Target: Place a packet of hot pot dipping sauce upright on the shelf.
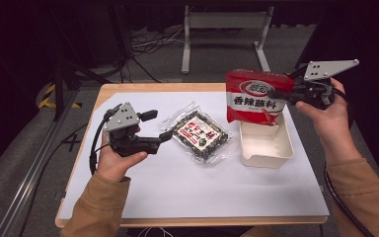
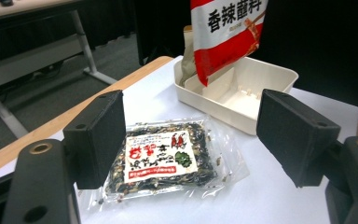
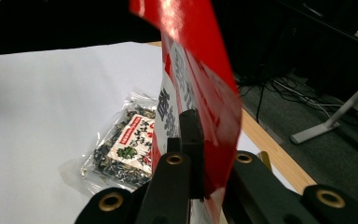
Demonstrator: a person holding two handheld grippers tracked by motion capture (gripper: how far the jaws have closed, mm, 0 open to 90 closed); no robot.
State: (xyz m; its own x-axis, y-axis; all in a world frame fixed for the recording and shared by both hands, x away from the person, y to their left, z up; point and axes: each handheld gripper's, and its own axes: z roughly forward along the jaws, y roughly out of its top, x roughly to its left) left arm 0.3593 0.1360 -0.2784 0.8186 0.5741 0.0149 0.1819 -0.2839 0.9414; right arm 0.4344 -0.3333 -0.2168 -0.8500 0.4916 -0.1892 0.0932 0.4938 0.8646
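**Lowering the red pouch into the tray**

Right gripper (image 1: 281, 94) pinching the red pouch (image 1: 256, 96) by its right edge, fingers (image 3: 191, 140) pressed tight on the foil. Pouch hanging upright over the far end of the white tray (image 1: 265, 143), lower edge at or just above the rim; contact with the tray floor not clear from the high view. Left gripper (image 1: 159, 126) hovering at the left over the counter (image 1: 177, 182), fingers (image 2: 98, 135) spread wide with nothing between them, aimed at the clear seaweed pack (image 1: 200, 136) lying flat just left of the tray.

Probably the step in hand: setting the pouch down inside the tray.

- Keep the pinch firm until the pouch's bottom edge rests on the tray floor; thin foil likely to slip or fold if let go early.
- Bring the pouch straight down, centred between the tray walls, to avoid catching the rim and tipping the light tray.
- Lean the pouch toward the long axis while lowering, so as to lay it flat rather than leave it standing.
- Release only once settled, then draw back to the right, clear of the wall.
- Hold the left gripper off the seaweed pack for now, well apart from the pouch's path.
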